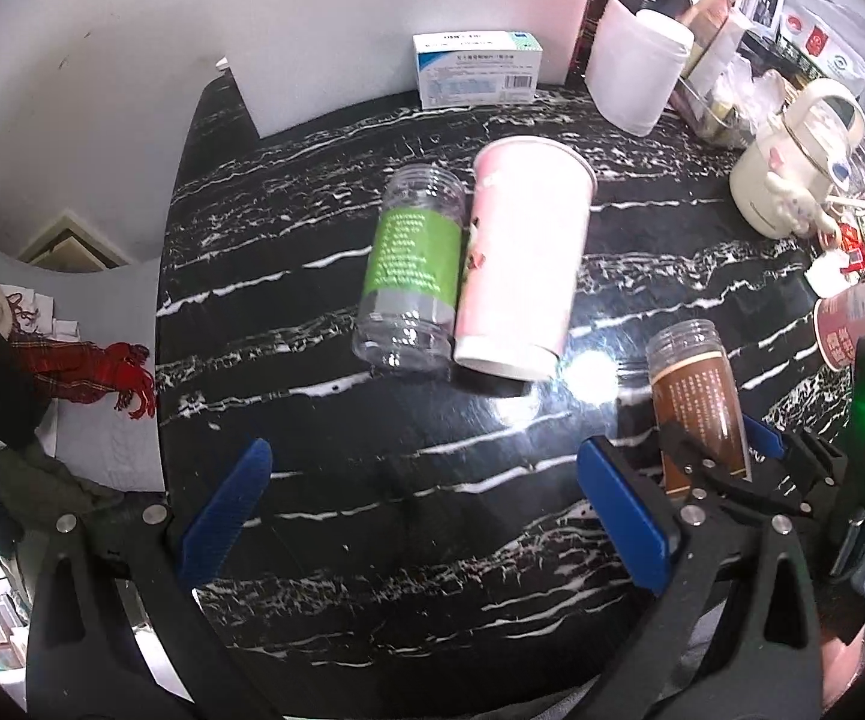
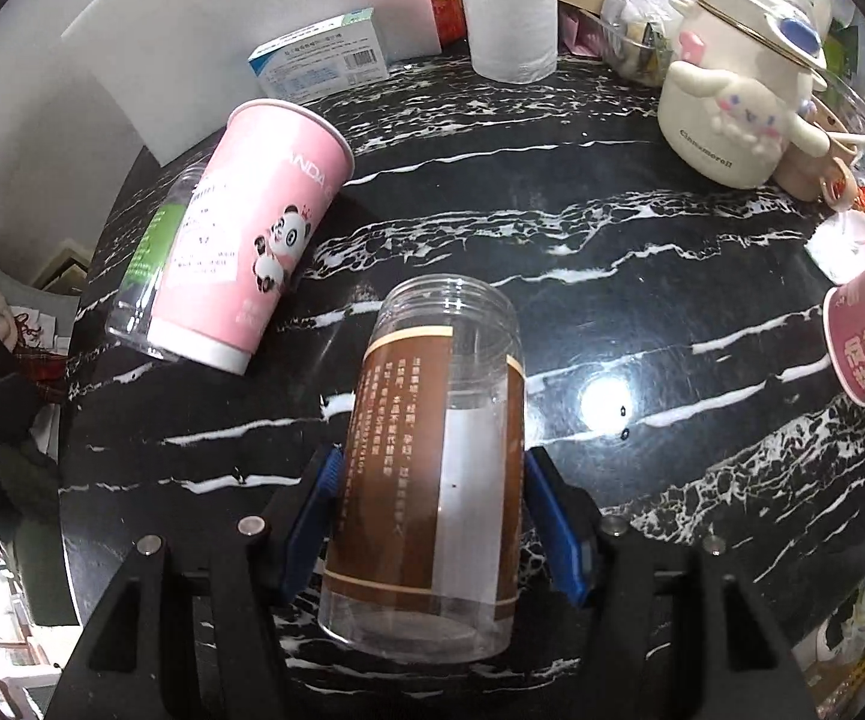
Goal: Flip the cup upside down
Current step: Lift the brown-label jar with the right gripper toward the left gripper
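Right tongs [image 2: 429,516] are clamped on the brown jar [image 2: 432,474], blue pads [image 2: 555,531] pressing both its sides, open mouth pointing away from the tongs, base nearest the camera, held just above the black marble counter [image 2: 642,276]. Left tongs [image 1: 426,516] sit wide apart with nothing between them, hovering over the counter [image 1: 288,240]. Ahead of them lies the pink cup [image 1: 522,258] on its side, rim pointing away, white base towards the tongs, and touching its left flank is the green jar [image 1: 411,270], also lying down. From the right tongs the pink cup [image 2: 246,240] is ahead and to the left, panda print facing up, green jar [image 2: 150,252] half hidden behind it. Farther ahead stand a paper roll [image 2: 507,6] and a cream kettle [image 2: 738,90]
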The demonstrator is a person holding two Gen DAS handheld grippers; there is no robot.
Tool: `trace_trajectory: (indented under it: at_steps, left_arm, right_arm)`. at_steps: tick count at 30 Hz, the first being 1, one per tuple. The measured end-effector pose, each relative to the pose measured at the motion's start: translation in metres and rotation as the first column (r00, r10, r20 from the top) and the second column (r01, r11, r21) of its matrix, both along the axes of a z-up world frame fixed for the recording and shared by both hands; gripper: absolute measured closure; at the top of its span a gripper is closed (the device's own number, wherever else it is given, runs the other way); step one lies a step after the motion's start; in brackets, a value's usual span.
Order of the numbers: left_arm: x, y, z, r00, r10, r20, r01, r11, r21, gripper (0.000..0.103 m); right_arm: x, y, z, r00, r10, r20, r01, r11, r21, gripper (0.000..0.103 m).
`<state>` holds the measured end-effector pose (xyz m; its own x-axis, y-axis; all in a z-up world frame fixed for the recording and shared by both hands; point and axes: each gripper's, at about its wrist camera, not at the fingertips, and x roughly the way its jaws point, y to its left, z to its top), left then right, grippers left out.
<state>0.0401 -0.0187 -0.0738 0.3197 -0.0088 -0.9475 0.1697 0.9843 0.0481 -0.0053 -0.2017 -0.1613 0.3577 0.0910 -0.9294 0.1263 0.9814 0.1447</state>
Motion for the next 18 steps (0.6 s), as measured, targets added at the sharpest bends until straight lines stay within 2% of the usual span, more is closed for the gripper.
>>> trace_trajectory:
  at_steps: [10,16,18]
  left_arm:
    - [-0.022,-0.008,-0.011,0.999,0.034,-0.023,-0.034,0.999,0.014,0.001]
    - [-0.025,-0.011,-0.008,0.998,0.052,-0.021,-0.052,0.999,0.018,0.001]
    - [-0.023,-0.013,-0.007,0.998,0.054,-0.022,-0.054,0.998,0.016,0.001]
  right_arm:
    - [-0.006,0.003,-0.011,0.997,0.063,0.049,-0.064,0.998,0.025,0.041]
    - [-0.002,0.003,-0.010,0.995,0.085,0.043,-0.087,0.996,0.038,0.040]
    - [-0.002,0.003,-0.009,0.994,0.097,0.042,-0.098,0.995,0.034,0.036]
